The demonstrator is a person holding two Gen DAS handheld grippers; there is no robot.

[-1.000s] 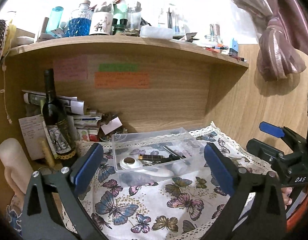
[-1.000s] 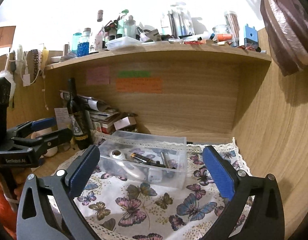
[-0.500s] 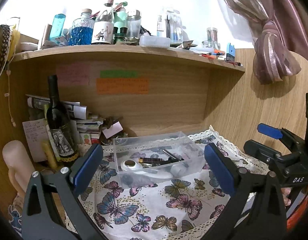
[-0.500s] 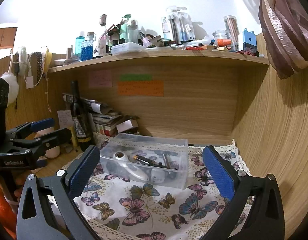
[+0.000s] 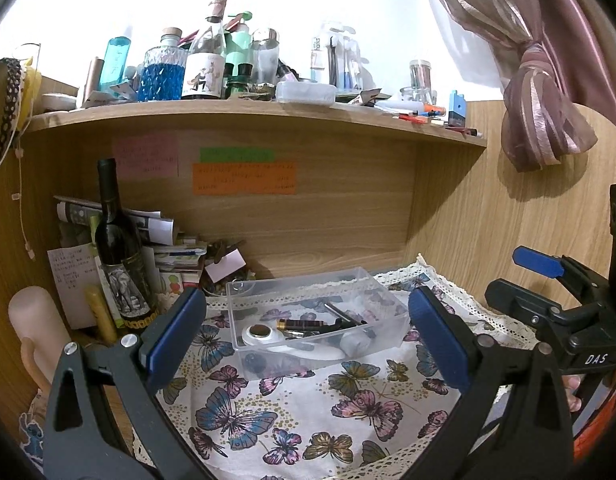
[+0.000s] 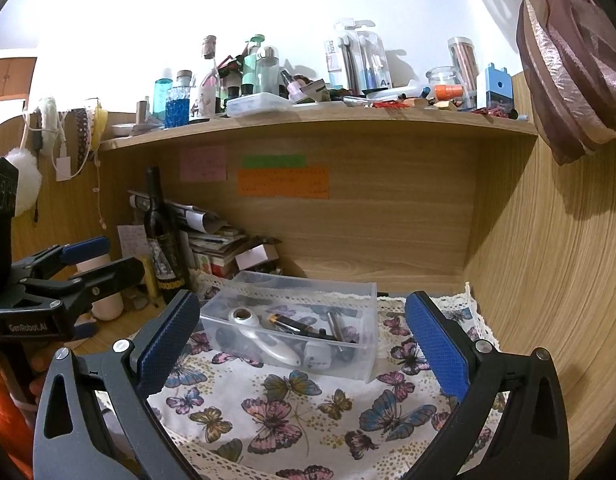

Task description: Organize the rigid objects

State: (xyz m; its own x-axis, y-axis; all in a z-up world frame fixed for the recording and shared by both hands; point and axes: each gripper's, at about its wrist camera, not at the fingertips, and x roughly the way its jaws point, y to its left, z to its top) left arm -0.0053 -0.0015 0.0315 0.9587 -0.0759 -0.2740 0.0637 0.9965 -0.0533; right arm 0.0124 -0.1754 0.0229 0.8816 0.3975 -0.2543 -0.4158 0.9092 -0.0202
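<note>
Through my left wrist camera, my left gripper [image 5: 306, 334] has its jaws spread wide with nothing between them, poised above the butterfly cloth [image 5: 292, 412]. The clear plastic box [image 5: 315, 320] sits on that cloth just beyond my blue pads; inside it lie a white magnifier [image 5: 268, 336], a dark pen with a gold band [image 5: 308, 325] and a few smaller bits (too jumbled to name). Left of the box a wine bottle [image 5: 118, 248] stands upright against stacked papers. Right of the box, my right gripper [image 5: 547, 280] shows from the side, parted.

Through my right wrist camera, my right gripper [image 6: 304, 340] is released too, jaws far apart and empty, over the same cloth [image 6: 308, 408]. The box [image 6: 292, 328] rests ahead between my pads, apart from them. Left of the box stand the bottle [image 6: 160, 232] and my left gripper [image 6: 84, 264], likewise gaping
</note>
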